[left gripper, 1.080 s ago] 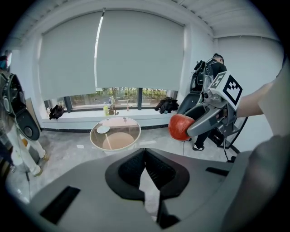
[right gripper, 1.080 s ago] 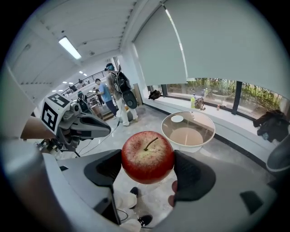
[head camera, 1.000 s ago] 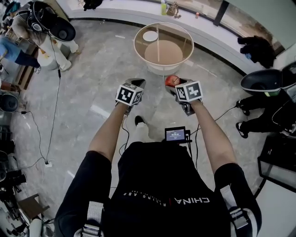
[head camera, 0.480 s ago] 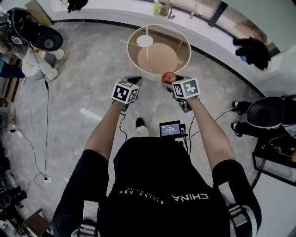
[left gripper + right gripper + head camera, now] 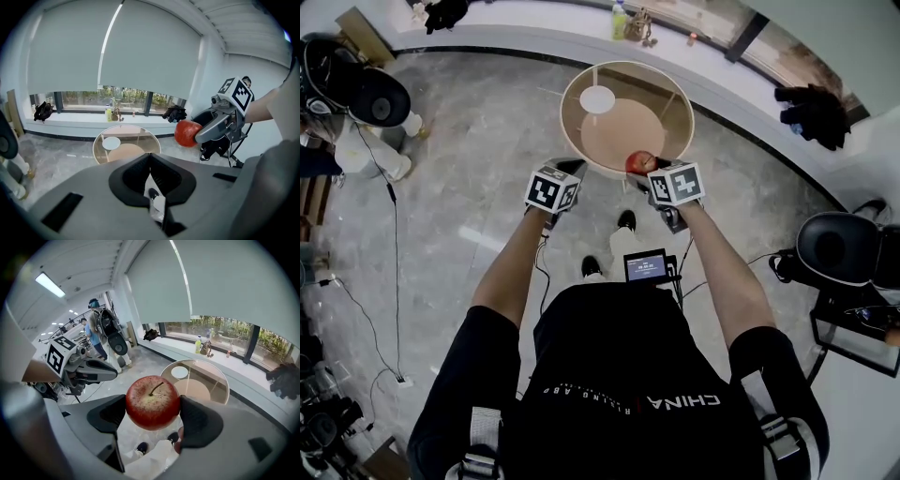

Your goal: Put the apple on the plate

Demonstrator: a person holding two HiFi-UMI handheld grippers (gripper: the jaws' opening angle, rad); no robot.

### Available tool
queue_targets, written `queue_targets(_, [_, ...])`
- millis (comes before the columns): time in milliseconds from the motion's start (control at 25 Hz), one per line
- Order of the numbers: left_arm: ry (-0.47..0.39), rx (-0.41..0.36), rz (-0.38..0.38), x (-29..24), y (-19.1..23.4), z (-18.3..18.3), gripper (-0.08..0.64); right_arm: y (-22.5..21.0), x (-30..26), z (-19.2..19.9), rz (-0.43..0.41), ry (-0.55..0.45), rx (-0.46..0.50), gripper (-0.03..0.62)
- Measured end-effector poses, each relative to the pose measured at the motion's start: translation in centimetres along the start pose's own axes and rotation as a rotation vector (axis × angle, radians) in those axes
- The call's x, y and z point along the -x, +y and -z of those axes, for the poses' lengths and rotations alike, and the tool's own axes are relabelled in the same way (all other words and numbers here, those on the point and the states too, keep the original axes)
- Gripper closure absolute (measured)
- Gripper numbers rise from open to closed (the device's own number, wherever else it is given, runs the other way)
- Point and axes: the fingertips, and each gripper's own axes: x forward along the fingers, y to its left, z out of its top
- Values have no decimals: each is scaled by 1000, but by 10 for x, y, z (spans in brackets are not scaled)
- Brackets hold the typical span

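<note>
A red apple sits clamped between the jaws of my right gripper, stem up, at the near rim of a round glass table. The right gripper view shows the apple pressed between both dark pads, with the table beyond it. A small white plate lies on the far left part of the tabletop, apart from the apple. My left gripper hovers just left of the right one, jaws shut with nothing between them. From the left gripper view, the apple shows at the right and the plate ahead.
A window ledge with bottles curves behind the table. A black bag lies on the ledge at right. Black round chairs stand at the right and far left. Cables trail across the marble floor.
The person has stepped toward the table, which now lies closer. Both grippers have moved forward, and the apple has gone from short of the table to its near rim.
</note>
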Motion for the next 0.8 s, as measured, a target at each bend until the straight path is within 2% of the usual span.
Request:
queue_targets(120, [7,6,-4,-8,18,2,543,-1,-18,-10,-7,-3,-7,233])
queue_targets(200, [12,0,-6,-18,35,-10,543,-9,-33,-29,-22,-12,-12,233])
queue_targets(360, [27,-26,-18,-57,70,-54,543,-54,-66,-75,-52,-22,-31,233])
queue_targets(640, [17,-3,-53,-125,122,-142,543,-141,-99,-155,-87,-23,-37,233])
queue_targets(800, [20,-4,-63,-152,139,-174,543,-175,-113,-184,-96,-8,-13,233])
